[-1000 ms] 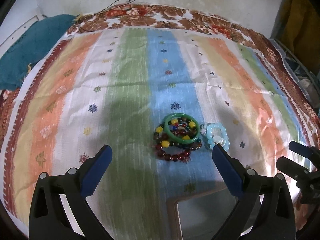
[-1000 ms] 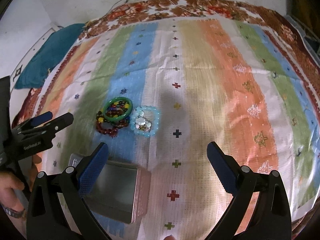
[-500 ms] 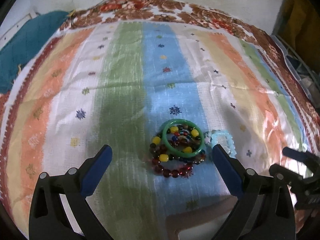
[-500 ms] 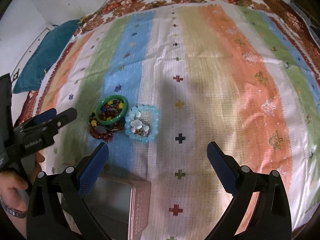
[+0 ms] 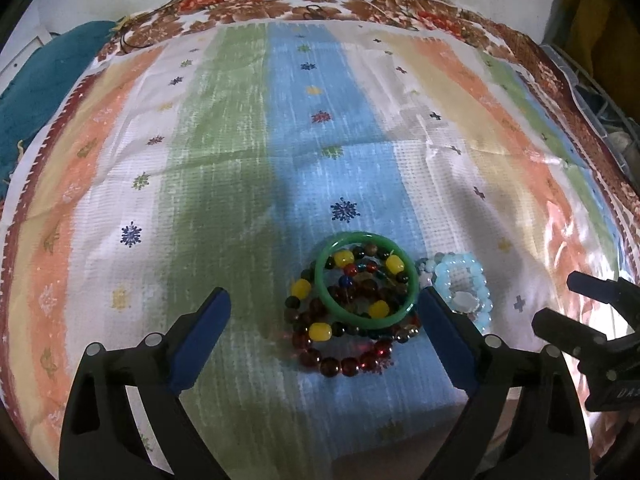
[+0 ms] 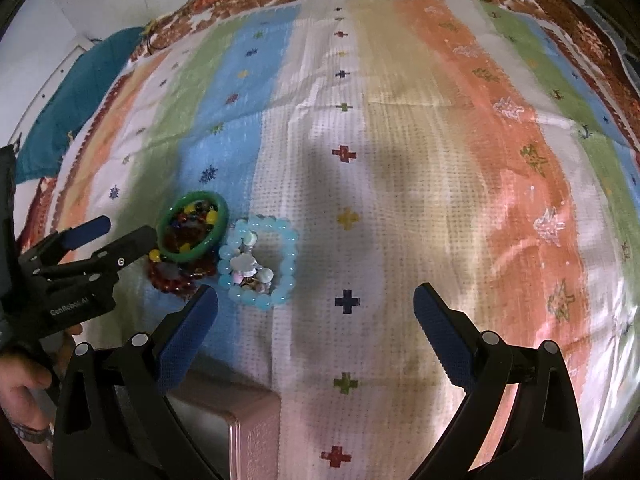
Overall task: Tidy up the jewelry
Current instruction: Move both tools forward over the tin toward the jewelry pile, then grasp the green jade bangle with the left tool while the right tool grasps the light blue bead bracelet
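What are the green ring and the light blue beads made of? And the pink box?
The green bangle looks like polished jade or glass: one smooth, glossy, seamless hoop, though plastic is possible. The light blue bead bracelet seems glass or resin: milky, see-through, shiny round beads. The pink box looks like plastic with a finely textured side; its material is hard to tell.

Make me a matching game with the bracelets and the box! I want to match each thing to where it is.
1. smooth green bangle
2. dark red bead bracelet
3. pale blue bead bracelet
4. pink box

A. right of the pile
B. on top of the pile
C. near edge, by the right gripper
D. pile's near side

Pairs: 1-B, 2-D, 3-A, 4-C
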Demonstrator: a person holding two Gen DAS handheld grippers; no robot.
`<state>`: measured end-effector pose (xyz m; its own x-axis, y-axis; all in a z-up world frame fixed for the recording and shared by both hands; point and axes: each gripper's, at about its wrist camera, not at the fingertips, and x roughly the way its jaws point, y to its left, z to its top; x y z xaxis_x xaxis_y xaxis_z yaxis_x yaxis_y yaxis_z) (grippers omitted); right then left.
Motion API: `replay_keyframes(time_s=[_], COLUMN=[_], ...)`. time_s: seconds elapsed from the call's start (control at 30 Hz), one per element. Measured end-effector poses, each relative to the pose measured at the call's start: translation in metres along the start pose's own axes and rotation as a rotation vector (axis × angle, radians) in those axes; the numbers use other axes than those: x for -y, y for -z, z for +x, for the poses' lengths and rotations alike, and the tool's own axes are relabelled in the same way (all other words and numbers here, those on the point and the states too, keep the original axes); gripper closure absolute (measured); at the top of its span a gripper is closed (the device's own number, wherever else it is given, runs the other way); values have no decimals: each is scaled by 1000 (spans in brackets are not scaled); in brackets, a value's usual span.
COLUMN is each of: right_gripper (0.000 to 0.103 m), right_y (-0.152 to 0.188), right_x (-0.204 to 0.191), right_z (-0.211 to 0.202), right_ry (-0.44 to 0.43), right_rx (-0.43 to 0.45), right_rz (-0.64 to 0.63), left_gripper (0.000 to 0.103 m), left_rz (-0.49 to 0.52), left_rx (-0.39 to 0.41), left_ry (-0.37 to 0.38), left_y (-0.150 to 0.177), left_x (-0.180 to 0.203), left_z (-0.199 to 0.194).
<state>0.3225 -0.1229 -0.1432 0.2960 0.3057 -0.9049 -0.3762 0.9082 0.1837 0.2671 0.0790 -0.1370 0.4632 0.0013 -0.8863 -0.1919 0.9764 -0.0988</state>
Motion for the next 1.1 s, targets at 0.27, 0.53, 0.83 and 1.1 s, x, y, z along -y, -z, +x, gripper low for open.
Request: replay_keyframes(time_s=[0.27,0.53,0.83,1.1], right_gripper=[4,15,30,73], right_y=[-14,-20,-24,-25], right_x=[5,1,-2,-7], right_z=[17,37,49,55], right_ry=[3,9,18,53], right_rx=[-12,-47,-65,-73], right_rz=[18,4,-24,-73], left_gripper=[30,38,62,80], left_rz=[-64,-58,-69,-50], left_rx=[-58,-58,-90,-85], left_ry=[-4,31,78,73], left_y=[-2,-3,-3,-4], left_x=[-12,-15,-18,-12], left_z=[20,26,41,38])
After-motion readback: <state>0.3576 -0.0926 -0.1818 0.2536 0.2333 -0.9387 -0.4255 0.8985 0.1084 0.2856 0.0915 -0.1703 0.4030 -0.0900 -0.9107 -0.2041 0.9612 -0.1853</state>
